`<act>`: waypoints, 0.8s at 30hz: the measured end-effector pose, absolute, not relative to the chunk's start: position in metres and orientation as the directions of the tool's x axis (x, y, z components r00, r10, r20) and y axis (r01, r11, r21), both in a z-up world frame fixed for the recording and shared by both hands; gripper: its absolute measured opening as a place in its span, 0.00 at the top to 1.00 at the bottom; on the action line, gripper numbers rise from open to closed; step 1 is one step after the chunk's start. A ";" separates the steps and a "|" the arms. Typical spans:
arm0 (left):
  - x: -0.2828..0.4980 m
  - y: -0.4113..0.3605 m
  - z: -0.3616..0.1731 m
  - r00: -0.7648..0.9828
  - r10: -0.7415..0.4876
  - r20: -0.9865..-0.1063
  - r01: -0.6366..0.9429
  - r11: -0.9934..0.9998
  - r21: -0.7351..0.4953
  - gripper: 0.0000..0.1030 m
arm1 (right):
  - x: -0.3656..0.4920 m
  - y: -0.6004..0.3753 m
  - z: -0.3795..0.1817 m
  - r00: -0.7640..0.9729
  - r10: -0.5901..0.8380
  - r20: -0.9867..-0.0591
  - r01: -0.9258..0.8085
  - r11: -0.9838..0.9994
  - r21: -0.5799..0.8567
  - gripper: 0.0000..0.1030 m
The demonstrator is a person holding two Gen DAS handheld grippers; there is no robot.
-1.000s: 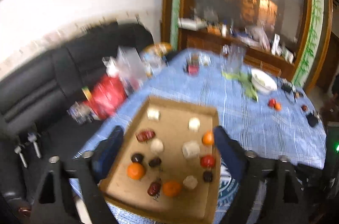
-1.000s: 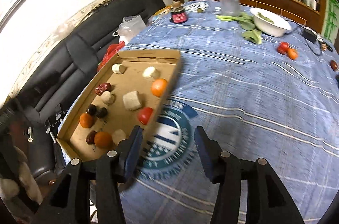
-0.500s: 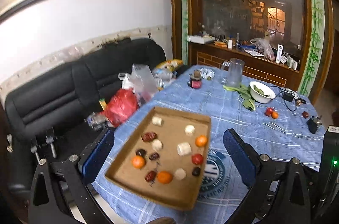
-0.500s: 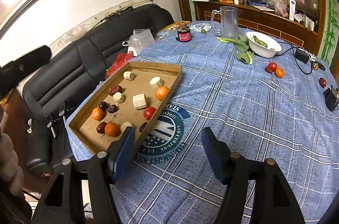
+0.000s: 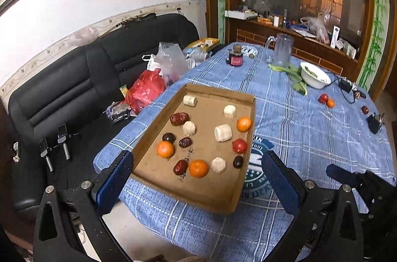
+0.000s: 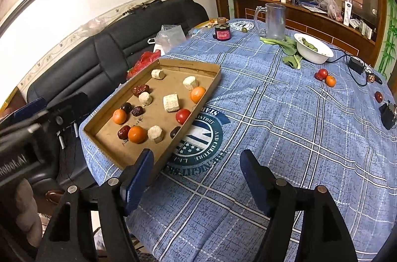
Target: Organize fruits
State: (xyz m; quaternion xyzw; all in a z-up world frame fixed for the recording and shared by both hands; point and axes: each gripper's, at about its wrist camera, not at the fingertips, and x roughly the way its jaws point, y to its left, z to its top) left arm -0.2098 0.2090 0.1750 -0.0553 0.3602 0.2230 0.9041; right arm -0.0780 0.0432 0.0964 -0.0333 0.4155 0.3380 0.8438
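**Fruit mixed in tray, both grippers empty**

Presently we find the cardboard tray (image 5: 211, 197) resting on the blue checked tablecloth (image 6: 285, 133) near the table's edge. Inside it lie three oranges (image 5: 198, 168), a red tomato (image 5: 240, 146), several dark red dates (image 5: 179, 118) and pale cut chunks (image 5: 223, 133), all intermixed with no grouping by kind. Further fruit sits outside the tray: a red and an orange piece (image 6: 325, 77) together near the white bowl (image 6: 313, 51), well apart from the tray.

We note the left gripper (image 5: 196, 180) held above the tray's near end, jaws wide apart and holding nothing. The right gripper (image 6: 196, 172) hovers over the tablecloth beside the tray's near corner, its jaws likewise apart and empty.

Our judgement: no piece is in hand, so the scene fits either a pause between sortings or a stage where sorting has yet to show. Whichever applies, any pick would call for centring spread jaws on one round piece, clear of its neighbours, since several lie touching.
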 end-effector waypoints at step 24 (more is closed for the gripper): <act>-0.200 0.215 0.149 0.586 0.307 -0.750 -0.391 0.918 0.070 0.00 | -0.078 0.056 0.085 0.413 0.505 -0.758 -0.572 0.792 0.215 0.23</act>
